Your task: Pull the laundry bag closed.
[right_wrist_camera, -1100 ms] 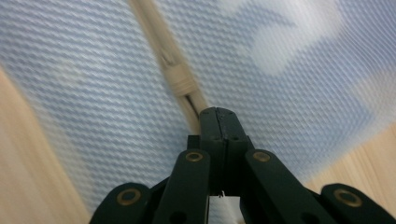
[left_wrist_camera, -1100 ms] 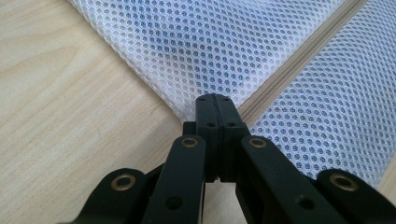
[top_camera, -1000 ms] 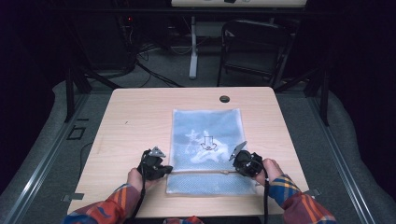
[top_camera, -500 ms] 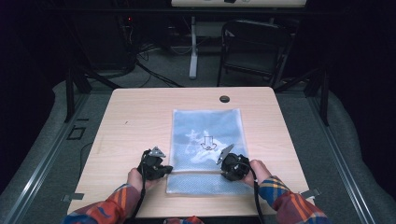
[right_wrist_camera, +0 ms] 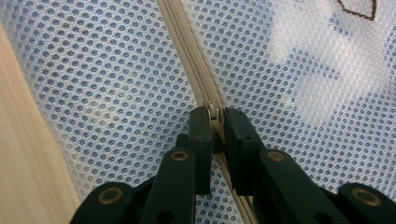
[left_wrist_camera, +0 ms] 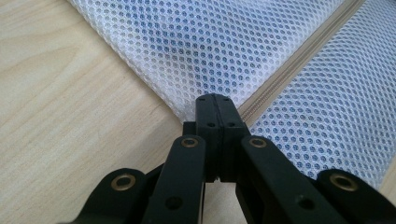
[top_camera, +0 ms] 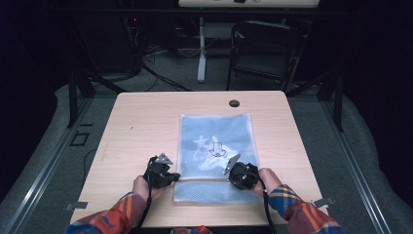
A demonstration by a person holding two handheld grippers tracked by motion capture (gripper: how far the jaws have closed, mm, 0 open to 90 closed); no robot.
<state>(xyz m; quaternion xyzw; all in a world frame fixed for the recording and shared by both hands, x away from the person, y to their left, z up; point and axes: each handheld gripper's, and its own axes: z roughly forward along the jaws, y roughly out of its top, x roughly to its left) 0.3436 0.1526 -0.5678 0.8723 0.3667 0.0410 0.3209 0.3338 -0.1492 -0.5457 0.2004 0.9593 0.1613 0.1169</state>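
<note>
I had a pale wooden table under me, lit in a dark room with grey carpet around it. Nearest my edge came the two plaid sleeves, each hand holding a gripper at the near end of a white mesh zipper bag that lay flat, right of the table's middle.

My left gripper sat at the bag's left edge, just where the beige zipper ends. In the left gripper view its jaws were pressed fully together, and the bag's edge ran in under their tips; I could not tell for certain how much mesh was pinched.

My right gripper was over the bag toward its right side, on the same zipper line. In the right gripper view its jaws stood nearly closed, a narrow gap between them, with the zipper pull caught in that gap.

Beyond the zipper, the larger part of the bag stretched away from me, showing something blue and white inside with a dark arrow-like mark. Farther on, near the far edge, was a round dark hole in the tabletop. Past the table stood a black folding chair and a white desk leg among floor cables.
</note>
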